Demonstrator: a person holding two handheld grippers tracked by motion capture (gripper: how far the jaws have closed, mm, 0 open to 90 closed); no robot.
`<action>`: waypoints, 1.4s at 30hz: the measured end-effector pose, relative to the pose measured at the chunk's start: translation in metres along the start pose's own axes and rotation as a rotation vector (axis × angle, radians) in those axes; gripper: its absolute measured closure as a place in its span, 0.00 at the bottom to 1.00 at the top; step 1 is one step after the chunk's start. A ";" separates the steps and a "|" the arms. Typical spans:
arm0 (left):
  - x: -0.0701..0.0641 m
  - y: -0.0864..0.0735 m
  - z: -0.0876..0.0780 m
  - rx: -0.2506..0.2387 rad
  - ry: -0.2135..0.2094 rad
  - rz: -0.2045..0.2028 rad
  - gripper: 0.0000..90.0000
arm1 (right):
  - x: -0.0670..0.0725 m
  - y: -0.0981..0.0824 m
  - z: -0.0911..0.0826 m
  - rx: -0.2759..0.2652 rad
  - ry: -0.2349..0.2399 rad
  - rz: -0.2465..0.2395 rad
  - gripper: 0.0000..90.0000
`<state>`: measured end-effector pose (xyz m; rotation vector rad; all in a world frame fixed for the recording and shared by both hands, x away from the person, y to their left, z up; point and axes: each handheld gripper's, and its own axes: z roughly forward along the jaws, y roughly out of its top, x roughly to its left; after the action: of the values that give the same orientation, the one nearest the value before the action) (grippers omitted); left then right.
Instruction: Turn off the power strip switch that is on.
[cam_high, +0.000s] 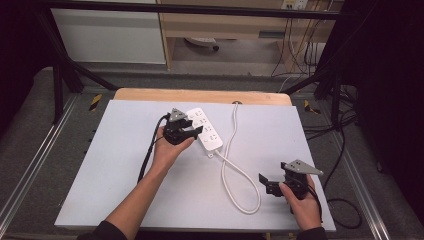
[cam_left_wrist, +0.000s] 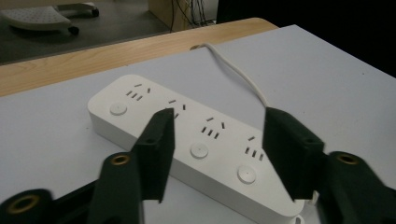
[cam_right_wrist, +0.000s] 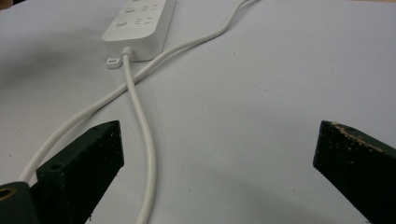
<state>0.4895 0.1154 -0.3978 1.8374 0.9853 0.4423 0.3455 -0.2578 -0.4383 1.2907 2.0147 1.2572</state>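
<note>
High view, lower right of the frame: the right gripper (cam_high: 268, 184) hangs low over the table (cam_high: 125, 190) with its fingers spread wide and empty. Just left of it lies the near bend of the white cable (cam_high: 239, 172), which loops back on itself and crosses over once below the strip's end. Should that gripper go for the cable here, my guess is it would drag the loop, and the pull would travel up to the strip and twist it.

Farther up, at centre frame, the left gripper (cam_high: 192, 131) stands at the power strip (cam_high: 210, 134), which lies slantwise on the table near its wooden far edge. Left gripper view has its fingers (cam_left_wrist: 156, 149) open, one to each side of the strip's width, holding nothing. Closing now looks risky: the casing is smooth and broad, so the fingers may slip off or press a switch button (cam_left_wrist: 199, 150) lying between them. A lift would also tug the crossed cable.
</note>
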 end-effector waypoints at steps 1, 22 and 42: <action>0.000 0.000 -0.002 0.002 0.002 -0.002 0.42 | 0.000 0.000 0.000 0.000 0.000 -0.001 0.03; 0.009 -0.010 -0.071 -0.038 0.041 -0.038 0.11 | 0.002 0.001 0.003 0.002 -0.007 -0.016 0.03; 0.026 -0.037 -0.140 -0.077 0.047 -0.034 0.07 | 0.002 -0.001 0.003 0.018 -0.020 -0.027 0.03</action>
<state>0.3958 0.2251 -0.3676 1.7463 1.0162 0.4977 0.3467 -0.2548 -0.4407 1.2744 2.0269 1.2121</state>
